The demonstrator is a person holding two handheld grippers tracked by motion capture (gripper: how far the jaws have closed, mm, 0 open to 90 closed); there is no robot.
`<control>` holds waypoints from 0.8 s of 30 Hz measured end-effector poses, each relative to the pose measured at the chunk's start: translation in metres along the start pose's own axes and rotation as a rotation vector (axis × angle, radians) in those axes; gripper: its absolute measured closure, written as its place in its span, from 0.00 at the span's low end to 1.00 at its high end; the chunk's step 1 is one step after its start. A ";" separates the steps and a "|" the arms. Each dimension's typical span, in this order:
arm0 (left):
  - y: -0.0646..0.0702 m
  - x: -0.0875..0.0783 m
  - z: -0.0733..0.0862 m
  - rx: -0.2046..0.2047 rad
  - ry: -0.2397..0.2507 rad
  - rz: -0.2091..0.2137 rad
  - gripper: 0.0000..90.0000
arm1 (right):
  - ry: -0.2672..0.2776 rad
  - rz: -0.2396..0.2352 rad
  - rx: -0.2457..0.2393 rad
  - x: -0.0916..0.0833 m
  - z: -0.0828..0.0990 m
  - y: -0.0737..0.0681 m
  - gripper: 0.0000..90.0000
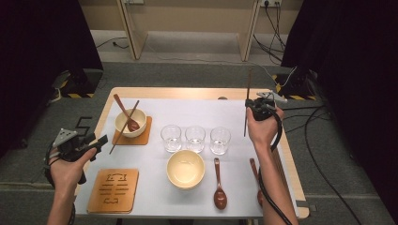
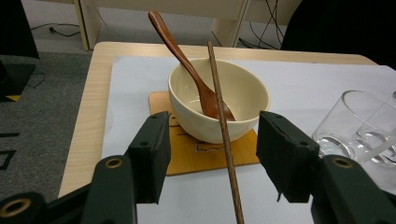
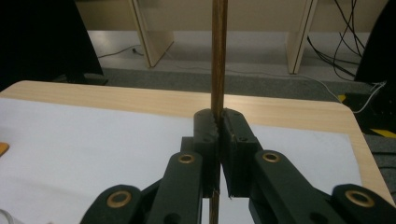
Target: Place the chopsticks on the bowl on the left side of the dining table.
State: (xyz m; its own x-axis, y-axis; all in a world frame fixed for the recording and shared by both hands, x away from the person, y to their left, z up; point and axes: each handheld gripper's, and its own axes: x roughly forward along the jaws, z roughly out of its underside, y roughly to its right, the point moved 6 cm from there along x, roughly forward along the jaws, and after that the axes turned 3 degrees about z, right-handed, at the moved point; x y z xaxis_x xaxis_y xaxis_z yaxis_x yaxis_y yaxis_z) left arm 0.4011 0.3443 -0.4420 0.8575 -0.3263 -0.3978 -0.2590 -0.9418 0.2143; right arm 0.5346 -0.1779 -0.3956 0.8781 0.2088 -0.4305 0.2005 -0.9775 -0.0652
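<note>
The right gripper (image 3: 218, 122) is clamping a thin, dark brown wooden chopstick (image 3: 219, 56) between its closed jaws. The stick is standing nearly upright, its long axis running vertically, with most of its length rising above the jaws and a shorter end hanging below them over the counter (image 1: 155, 183).

The left gripper (image 2: 212, 149) is holding its jaws open and gripping nothing. A second chopstick (image 2: 225, 135) of the same wood is passing through the gap; whether it is touching either jaw is hard to judge. It is leaning on the rim of a cream bowl (image 2: 243, 93) just ahead of the jaws, pointing up and away from them. A brown spoon (image 2: 187, 60) is resting in that bowl, which is sitting on a wooden coaster (image 2: 159, 100). Clear glasses (image 2: 350, 121) are standing to the right of the left jaws.
</note>
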 end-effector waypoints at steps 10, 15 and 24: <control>0.000 -0.001 -0.001 -0.001 0.004 -0.001 0.49 | 0.041 -0.002 -0.009 0.003 -0.007 -0.007 0.95; 0.000 -0.002 -0.002 0.000 0.013 -0.004 0.48 | 0.048 -0.005 -0.017 0.005 -0.008 -0.011 0.95; 0.004 0.002 -0.002 0.003 0.014 -0.001 0.48 | 0.067 -0.022 -0.022 0.008 -0.013 -0.021 0.95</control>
State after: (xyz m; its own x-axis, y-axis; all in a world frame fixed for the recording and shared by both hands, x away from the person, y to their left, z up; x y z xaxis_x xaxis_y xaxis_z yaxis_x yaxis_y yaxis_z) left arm 0.4026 0.3395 -0.4405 0.8638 -0.3239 -0.3859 -0.2592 -0.9425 0.2109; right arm 0.5427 -0.1555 -0.3863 0.9003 0.2329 -0.3678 0.2292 -0.9719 -0.0544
